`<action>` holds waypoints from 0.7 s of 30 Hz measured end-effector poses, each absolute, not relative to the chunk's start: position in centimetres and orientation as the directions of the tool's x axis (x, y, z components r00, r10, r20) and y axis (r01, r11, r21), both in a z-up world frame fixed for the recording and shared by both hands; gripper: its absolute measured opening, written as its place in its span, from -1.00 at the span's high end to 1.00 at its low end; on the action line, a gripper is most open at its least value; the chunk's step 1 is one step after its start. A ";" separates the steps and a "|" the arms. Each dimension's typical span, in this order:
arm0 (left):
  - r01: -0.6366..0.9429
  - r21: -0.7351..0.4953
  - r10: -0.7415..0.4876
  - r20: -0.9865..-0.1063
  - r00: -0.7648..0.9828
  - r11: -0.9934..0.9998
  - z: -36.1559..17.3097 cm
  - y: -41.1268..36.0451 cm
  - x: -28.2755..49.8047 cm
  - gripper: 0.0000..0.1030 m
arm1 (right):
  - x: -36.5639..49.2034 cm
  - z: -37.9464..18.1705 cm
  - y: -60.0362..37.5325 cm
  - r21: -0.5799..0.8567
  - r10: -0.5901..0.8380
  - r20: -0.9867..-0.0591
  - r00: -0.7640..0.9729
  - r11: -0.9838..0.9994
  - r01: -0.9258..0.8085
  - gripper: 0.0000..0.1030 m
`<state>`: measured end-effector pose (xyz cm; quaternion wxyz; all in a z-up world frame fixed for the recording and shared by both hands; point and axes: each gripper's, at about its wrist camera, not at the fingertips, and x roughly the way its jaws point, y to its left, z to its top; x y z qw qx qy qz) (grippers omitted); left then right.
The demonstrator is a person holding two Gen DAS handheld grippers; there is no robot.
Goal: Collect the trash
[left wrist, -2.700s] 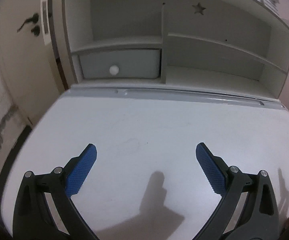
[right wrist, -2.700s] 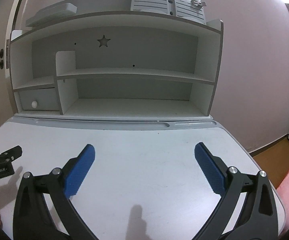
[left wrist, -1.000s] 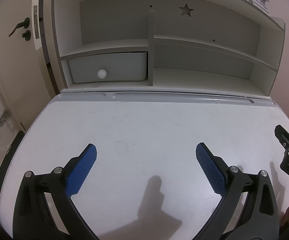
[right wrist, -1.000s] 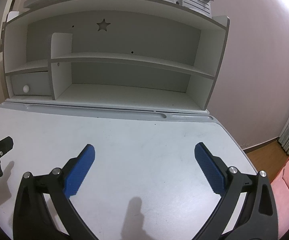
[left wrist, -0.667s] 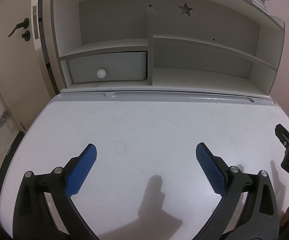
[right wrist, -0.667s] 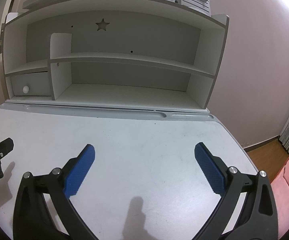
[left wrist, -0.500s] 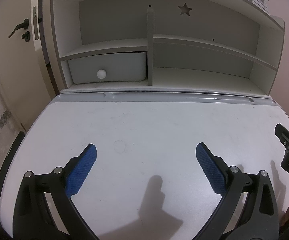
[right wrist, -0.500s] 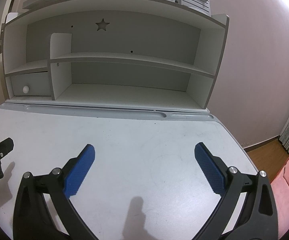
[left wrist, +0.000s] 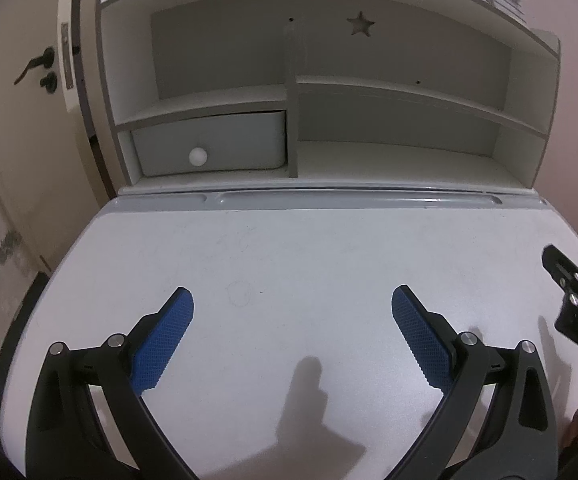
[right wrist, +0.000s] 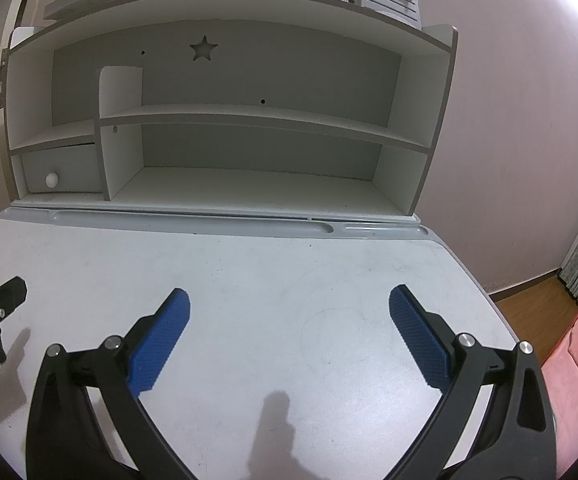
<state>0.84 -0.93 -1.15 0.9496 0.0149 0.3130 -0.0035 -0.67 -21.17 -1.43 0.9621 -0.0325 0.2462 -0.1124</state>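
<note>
Hovering with jaws spread wide and empty, left gripper (left wrist: 292,307) and right gripper (right wrist: 289,307) face a bare white table (left wrist: 309,248); no trash shows, so scan past 12 o'clock first.

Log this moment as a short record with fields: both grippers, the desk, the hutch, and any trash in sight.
left gripper: open, holding nothing, above the desk
right gripper: open, holding nothing, above the desk
desk: white top, faint scuff marks, grey groove along the back edge
hutch: white shelves, star cut-out in the back panel
drawer: lower left compartment, round white knob, shut
trash: none visible in either view
door: left of the hutch, dark handle
</note>
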 end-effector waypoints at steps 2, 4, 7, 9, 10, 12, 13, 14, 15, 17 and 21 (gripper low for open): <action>-0.001 0.034 0.020 -0.570 0.822 0.999 -0.8 -1.1 0.3 -0.87 | -0.5 -1.5 -21.3 -0.108 -0.228 -0.480 0.847 0.974 0.201 -0.88; 0.013 0.033 0.007 -0.538 0.843 0.999 -0.2 -1.2 0.0 -0.87 | -0.3 -1.6 -21.5 -0.096 -0.226 -0.493 0.840 0.974 0.205 -0.88; 0.015 0.059 0.019 -0.533 0.846 0.998 0.3 -1.7 0.1 -0.87 | -0.2 -1.7 -21.9 -0.072 -0.215 -0.508 0.834 0.976 0.208 -0.88; 0.026 0.062 0.012 -0.542 0.840 0.998 0.4 -2.0 0.2 -0.87 | -0.2 -1.9 -22.0 -0.061 -0.207 -0.516 0.831 0.977 0.206 -0.88; 0.032 0.058 0.005 -0.551 0.835 0.998 0.4 -2.1 0.3 -0.87 | -0.2 -1.9 -22.0 -0.057 -0.204 -0.518 0.830 0.977 0.204 -0.88; 0.034 0.058 0.005 -0.565 0.825 0.998 0.3 -2.3 0.5 -0.87 | -0.1 -1.9 -22.1 -0.054 -0.198 -0.522 0.830 0.978 0.200 -0.88; 0.010 0.073 0.033 -0.567 0.823 0.997 0.2 -2.4 0.5 -0.87 | 0.0 -1.9 -22.1 -0.054 -0.196 -0.524 0.829 0.979 0.198 -0.88; -0.019 0.089 0.066 -0.561 0.825 0.996 0.1 -2.5 0.4 -0.87 | 0.0 -1.9 -22.1 -0.053 -0.195 -0.525 0.829 0.979 0.197 -0.88; -0.054 0.107 0.104 -0.549 0.830 0.993 0.1 -2.7 0.2 -0.87 | 0.0 -1.9 -22.1 -0.051 -0.192 -0.526 0.828 0.979 0.195 -0.88; -0.061 0.120 0.117 -0.541 0.833 0.991 0.0 -2.9 0.0 -0.87 | 0.1 -1.9 -22.3 -0.046 -0.187 -0.532 0.826 0.980 0.193 -0.88; -0.016 0.146 0.095 -0.554 0.827 0.989 0.0 -3.9 -0.1 -0.87 | 0.0 -1.9 -22.5 -0.032 -0.183 -0.538 0.823 0.980 0.196 -0.88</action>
